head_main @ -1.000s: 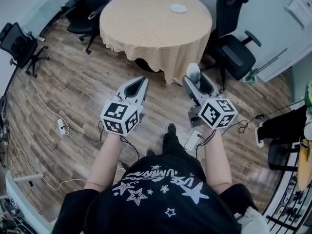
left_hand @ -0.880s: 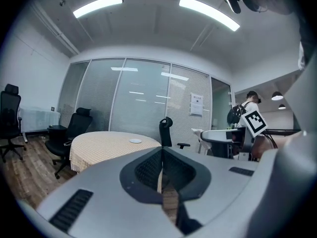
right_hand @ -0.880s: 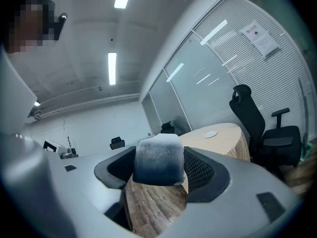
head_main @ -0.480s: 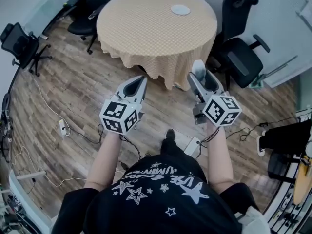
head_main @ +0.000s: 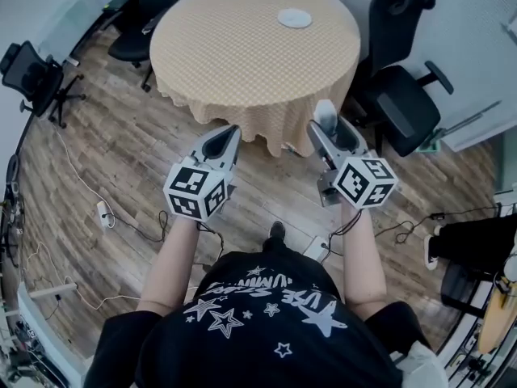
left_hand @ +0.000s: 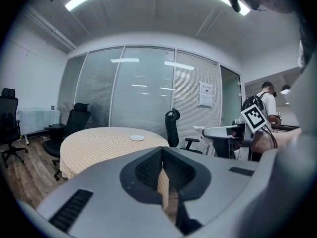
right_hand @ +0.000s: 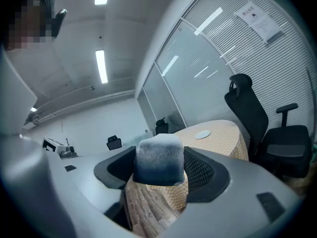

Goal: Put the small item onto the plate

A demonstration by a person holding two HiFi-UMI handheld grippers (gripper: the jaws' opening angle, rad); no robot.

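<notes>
With my right claw (head_main: 329, 130) clamped on the small item (right_hand: 159, 160) and my left claw (left_hand: 162, 170) closed on nothing, I judged I should carry it level to the plate (head_main: 295, 18) at twelve o'clock, far across the desk (head_main: 234, 63), lowering before releasing.

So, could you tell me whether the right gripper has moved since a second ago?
Yes: the right gripper has come closer to the table; in the head view its tip now meets the table's edge.

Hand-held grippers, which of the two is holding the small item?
The right hand-held gripper: its jaws clamp the small item, a grey-white block. The left hand-held gripper has its jaws together, with nothing between them.
</notes>
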